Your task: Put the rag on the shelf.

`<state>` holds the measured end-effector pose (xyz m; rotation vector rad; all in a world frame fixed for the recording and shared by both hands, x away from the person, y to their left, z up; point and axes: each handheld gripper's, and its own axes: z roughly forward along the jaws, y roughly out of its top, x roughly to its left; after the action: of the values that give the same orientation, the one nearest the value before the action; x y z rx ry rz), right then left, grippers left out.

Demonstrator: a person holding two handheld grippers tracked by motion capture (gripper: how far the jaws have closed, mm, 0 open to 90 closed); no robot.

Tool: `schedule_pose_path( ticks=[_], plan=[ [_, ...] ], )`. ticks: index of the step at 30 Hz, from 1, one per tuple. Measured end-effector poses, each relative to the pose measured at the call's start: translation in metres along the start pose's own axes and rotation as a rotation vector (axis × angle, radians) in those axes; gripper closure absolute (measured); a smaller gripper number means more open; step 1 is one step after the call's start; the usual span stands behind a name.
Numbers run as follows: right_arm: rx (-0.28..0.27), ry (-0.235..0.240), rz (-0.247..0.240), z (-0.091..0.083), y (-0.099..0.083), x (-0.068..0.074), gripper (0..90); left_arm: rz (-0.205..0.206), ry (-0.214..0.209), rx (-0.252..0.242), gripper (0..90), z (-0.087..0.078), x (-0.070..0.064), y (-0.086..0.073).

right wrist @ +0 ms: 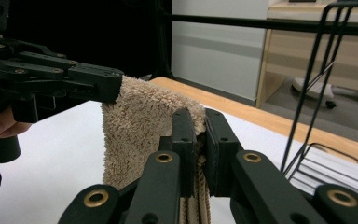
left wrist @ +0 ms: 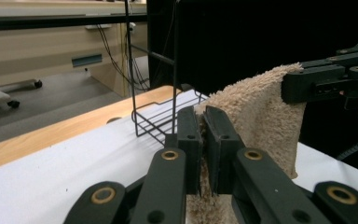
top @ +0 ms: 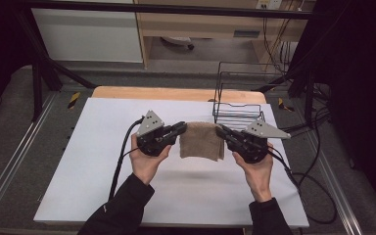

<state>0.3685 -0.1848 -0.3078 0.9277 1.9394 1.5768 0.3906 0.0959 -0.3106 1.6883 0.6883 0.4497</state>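
Item: one small beige terry-cloth towel [top: 201, 141], folded, held clear above the white-covered tabletop [top: 103, 147] and hanging from its upper edge between two hand-held tools; its shadow lies on the white surface below. Left gripper [top: 182, 128]: black, grey three-cornered plate on top, held in the person's left hand [top: 147, 161]; its fingers [left wrist: 189, 140] are clamped on the towel's left upper corner, the pile pinched between them in the left gripper view. Right gripper [top: 220, 131]: same make, held in the right hand [top: 257, 171]; its fingers [right wrist: 182, 140] are closed tight on the towel's right upper corner, cloth trailing down between them in the right gripper view. Black wire rack [top: 238, 95]: upright at the far right of the tabletop, just behind the right gripper, apart from the towel. Light wooden edge [top: 176, 93]: exposed along the far side of the tabletop.
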Motion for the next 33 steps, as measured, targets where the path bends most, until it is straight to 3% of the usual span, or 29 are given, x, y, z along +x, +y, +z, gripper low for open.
schedule_pose_path(
  ticks=[33],
  plan=[
    [-0.118,-0.096,-0.024,-0.026,0.035,-0.026,84.2,0.022,-0.029,-0.113,85.0,0.031,-0.01,0.048]
  ],
)
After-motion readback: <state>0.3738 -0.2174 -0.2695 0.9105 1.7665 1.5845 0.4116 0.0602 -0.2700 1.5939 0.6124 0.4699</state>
